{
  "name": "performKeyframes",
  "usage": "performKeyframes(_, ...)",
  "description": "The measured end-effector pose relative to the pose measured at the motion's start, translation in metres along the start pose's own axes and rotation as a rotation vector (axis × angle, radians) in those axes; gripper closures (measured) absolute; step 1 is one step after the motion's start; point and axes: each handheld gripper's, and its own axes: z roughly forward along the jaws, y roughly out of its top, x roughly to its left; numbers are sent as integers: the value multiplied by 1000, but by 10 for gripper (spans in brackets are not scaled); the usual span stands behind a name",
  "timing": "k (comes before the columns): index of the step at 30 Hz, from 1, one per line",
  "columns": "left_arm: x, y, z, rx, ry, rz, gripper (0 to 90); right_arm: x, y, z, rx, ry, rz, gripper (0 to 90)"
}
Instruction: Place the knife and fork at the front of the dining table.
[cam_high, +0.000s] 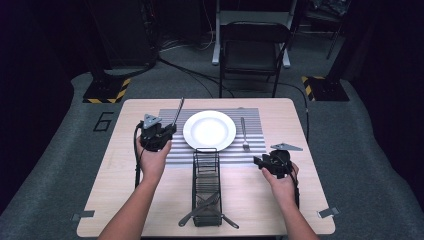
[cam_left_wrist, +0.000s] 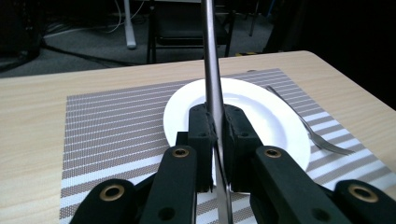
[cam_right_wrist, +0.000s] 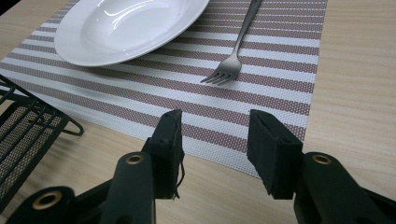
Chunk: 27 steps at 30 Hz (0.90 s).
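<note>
My left gripper (cam_high: 170, 129) (cam_left_wrist: 215, 126) is shut on a thin metal table knife (cam_high: 178, 111) (cam_left_wrist: 211, 56), which stands up between the jaws just left of the white plate (cam_high: 209, 130) (cam_left_wrist: 252, 105). The plate sits on a striped placemat (cam_high: 175, 155) (cam_left_wrist: 116, 121) (cam_right_wrist: 280, 79). A fork (cam_high: 244, 132) (cam_left_wrist: 308, 128) (cam_right_wrist: 236, 51) lies on the mat to the plate's (cam_right_wrist: 126, 28) right. My right gripper (cam_high: 257, 161) (cam_right_wrist: 215, 135) hovers low over the mat's near right corner, open with nothing between its jaws, the fork's tines a little beyond them.
A black wire caddy (cam_high: 206, 185) (cam_right_wrist: 23, 135) stands on the table in front of the plate, with dark utensils (cam_high: 207, 210) lying at its near end. A black chair (cam_high: 252, 47) stands on the floor beyond the table's far edge.
</note>
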Motion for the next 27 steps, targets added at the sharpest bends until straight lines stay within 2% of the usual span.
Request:
performKeyframes(16,21,-10,41,48,119,-95,827,-3,0,-1,-6,-1,6,549)
performKeyframes(27,31,-20,65,97,182,-128,827,-5,-1,-1,-6,5,13,549)
